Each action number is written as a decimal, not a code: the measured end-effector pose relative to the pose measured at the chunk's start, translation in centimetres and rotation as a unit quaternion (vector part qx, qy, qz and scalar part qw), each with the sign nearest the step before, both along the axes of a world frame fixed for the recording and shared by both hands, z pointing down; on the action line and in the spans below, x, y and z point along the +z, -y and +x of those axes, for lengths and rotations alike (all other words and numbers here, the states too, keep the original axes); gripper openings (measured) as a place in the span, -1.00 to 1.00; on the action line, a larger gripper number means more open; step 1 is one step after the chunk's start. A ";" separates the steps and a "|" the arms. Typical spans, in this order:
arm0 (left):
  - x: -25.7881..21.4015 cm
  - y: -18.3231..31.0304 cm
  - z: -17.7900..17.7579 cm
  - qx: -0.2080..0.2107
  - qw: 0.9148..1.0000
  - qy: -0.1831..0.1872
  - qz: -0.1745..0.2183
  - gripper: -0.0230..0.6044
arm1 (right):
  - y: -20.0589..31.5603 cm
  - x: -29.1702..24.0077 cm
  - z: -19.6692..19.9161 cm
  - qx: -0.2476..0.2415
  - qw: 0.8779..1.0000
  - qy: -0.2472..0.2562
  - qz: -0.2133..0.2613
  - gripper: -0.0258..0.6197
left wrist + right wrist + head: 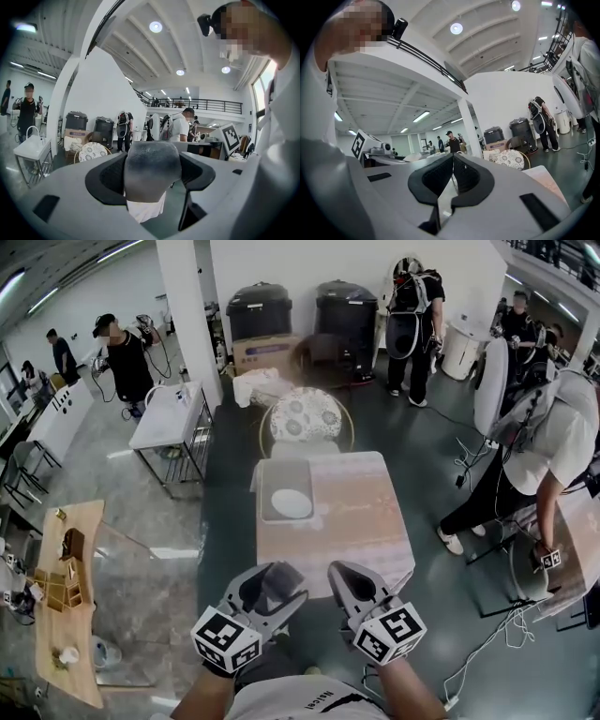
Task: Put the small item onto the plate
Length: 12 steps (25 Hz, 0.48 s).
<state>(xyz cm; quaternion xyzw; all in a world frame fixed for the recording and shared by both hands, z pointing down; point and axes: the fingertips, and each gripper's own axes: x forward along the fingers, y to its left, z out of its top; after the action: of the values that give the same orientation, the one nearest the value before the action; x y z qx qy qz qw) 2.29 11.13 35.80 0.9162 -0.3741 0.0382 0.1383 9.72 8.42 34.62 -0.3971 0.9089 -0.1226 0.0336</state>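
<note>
A white oval plate [292,503] lies on a grey tray [273,474] at the left of a small table with a pinkish cloth [361,521]. Both grippers are held close to my body, short of the table's near edge. My left gripper [274,576] [152,157] is shut on a small dark grey rounded item [152,174], which fills the gap between its jaws; something white shows just under it. My right gripper [343,573] [452,163] is shut, its jaws meeting at the tips with nothing between them.
A round chair with a patterned cushion [306,414] stands behind the table. A person [548,451] bends over at the right, with cables [487,643] on the floor nearby. A white table [169,413] and a wooden table [70,596] stand to the left.
</note>
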 end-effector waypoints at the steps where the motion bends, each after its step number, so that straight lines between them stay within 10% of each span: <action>1: 0.3 1.1 -0.1 0.003 1.000 0.002 0.000 0.08 | 1.1 0.1 -0.1 0.003 1.000 0.000 0.000 -0.87; 12: 3.6 14.2 -4.4 0.055 0.998 0.040 -0.004 0.08 | 13.5 2.0 -4.8 0.052 0.998 -0.002 -0.020 -0.87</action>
<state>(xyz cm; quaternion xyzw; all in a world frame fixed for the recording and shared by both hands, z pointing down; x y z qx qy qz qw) -2.12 -3.09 39.44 0.9327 -0.3279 0.0835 0.1248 4.88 -5.12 36.58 -0.4446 0.8845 -0.1383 0.0303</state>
